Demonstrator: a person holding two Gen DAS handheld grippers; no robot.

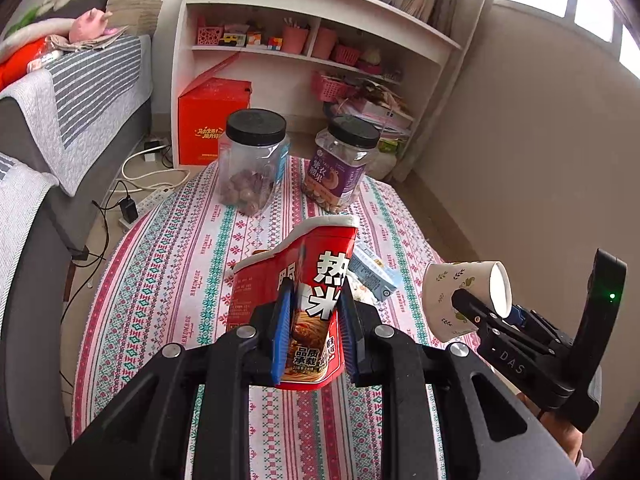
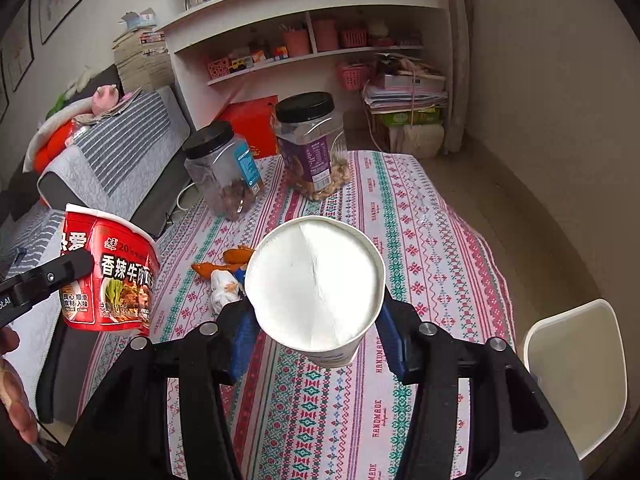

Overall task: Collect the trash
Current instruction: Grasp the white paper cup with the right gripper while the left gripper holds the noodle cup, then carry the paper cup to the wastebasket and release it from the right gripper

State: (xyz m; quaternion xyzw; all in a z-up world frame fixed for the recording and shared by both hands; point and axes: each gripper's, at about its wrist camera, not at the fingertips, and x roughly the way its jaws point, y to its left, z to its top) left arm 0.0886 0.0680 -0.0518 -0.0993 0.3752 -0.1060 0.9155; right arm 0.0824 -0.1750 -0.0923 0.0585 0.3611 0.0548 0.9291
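Note:
My left gripper (image 1: pixel 314 320) is shut on a crushed red instant-noodle cup (image 1: pixel 304 280) and holds it above the patterned tablecloth; the cup also shows in the right wrist view (image 2: pixel 108 276). My right gripper (image 2: pixel 316 312) is shut on a white paper cup (image 2: pixel 316 276), its bottom facing the camera; in the left wrist view the paper cup (image 1: pixel 460 296) has a leaf print. Small trash lies on the table: orange peel (image 2: pixel 224 262), a crumpled white tissue (image 2: pixel 222 290) and a blue wrapper (image 1: pixel 372 272).
Two black-lidded clear jars stand at the table's far end, one with nuts (image 1: pixel 252 160), one with a purple label (image 1: pixel 340 164). A grey sofa (image 1: pixel 68 120) is on the left, a white shelf (image 1: pixel 312 40) behind, a white chair (image 2: pixel 576 372) on the right.

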